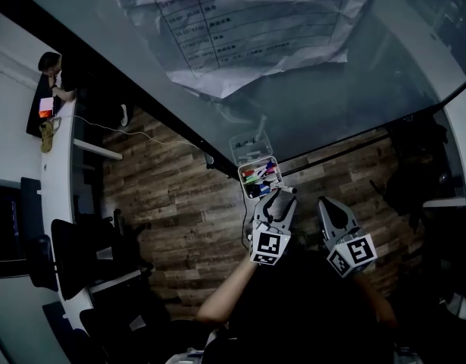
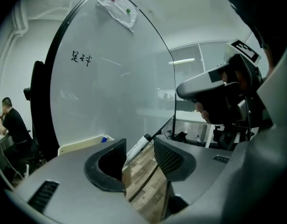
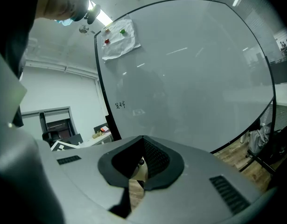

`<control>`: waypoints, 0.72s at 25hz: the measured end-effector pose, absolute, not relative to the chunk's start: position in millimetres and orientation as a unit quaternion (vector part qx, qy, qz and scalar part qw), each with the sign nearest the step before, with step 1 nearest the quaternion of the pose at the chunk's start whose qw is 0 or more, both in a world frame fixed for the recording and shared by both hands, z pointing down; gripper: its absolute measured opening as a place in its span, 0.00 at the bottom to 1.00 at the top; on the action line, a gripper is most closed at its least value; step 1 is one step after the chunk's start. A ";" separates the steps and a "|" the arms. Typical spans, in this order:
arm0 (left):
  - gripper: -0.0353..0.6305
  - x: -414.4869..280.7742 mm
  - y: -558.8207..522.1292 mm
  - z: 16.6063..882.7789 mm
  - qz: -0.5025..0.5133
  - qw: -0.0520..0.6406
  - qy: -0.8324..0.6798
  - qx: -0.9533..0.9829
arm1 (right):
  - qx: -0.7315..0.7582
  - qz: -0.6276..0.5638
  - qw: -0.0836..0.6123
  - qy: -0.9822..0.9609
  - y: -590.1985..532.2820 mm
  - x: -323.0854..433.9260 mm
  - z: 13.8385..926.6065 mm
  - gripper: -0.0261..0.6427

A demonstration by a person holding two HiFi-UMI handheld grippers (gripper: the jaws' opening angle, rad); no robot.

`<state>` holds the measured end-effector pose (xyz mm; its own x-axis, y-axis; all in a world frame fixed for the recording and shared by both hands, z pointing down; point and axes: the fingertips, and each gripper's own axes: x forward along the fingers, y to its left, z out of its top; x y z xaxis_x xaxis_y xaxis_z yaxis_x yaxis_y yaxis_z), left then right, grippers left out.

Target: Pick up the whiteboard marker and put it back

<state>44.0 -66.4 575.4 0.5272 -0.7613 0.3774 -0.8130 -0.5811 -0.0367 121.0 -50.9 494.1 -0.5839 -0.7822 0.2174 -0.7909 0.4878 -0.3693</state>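
My left fingers [image 2: 173, 160] are wide open, my right fingers [image 3: 155, 160] squeezed together. The whiteboard marker [image 2: 138, 145] lies past the left ones, by the marker box [image 2: 80, 144]. Probably light and slippery; pinch its middle.

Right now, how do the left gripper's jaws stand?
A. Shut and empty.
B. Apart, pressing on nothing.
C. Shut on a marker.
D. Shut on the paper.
B: in the left gripper view the left gripper has its jaws wide apart; a marker shows in the gap, but neither pad presses on it.
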 end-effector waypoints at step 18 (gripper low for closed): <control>0.33 49.8 -89.0 593.8 0.235 0.075 -0.460 0.853 | 0.474 0.230 0.004 -0.850 -64.8 131.8 497.2 0.06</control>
